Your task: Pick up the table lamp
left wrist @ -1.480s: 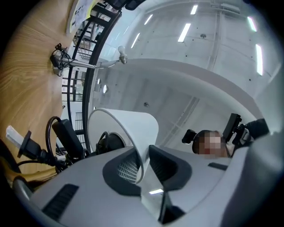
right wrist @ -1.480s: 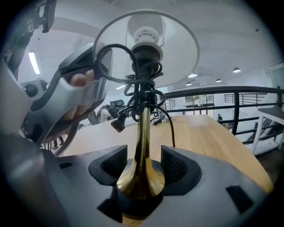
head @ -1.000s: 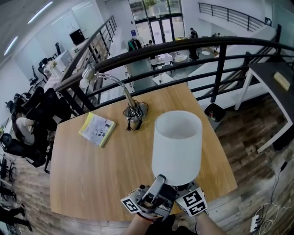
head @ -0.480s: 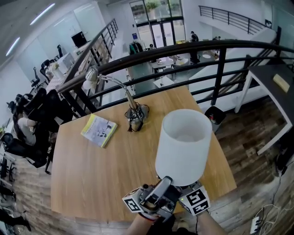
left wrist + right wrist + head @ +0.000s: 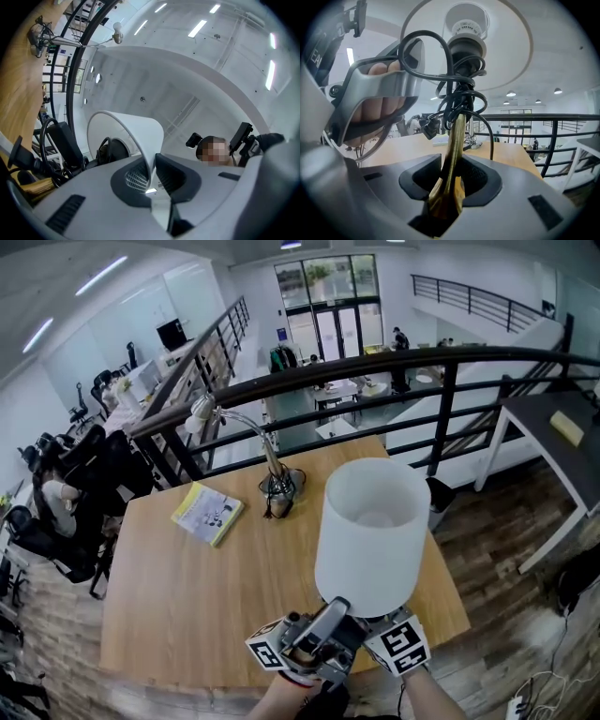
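The table lamp has a white drum shade (image 5: 370, 531), a brass stem (image 5: 453, 140) and a black cord (image 5: 461, 101) coiled round the stem under the socket (image 5: 465, 44). It hangs in the air over the near edge of the wooden table (image 5: 178, 606). My left gripper (image 5: 152, 176) points steeply up and is shut on the lower rim of the shade (image 5: 129, 133). My right gripper (image 5: 451, 180) is shut on the brass stem low down, under the shade. In the head view both grippers sit just below the shade, the left gripper (image 5: 333, 610) on its rim.
A silver gooseneck desk lamp (image 5: 273, 479) with a tangle of cord stands at the table's far side. A yellow booklet (image 5: 208, 513) lies to its left. A black railing (image 5: 450, 362) runs behind the table. A white desk (image 5: 553, 413) stands at right.
Both grippers have risen with the lamp. The shade now sits higher and nearer the camera, farther above the tabletop.
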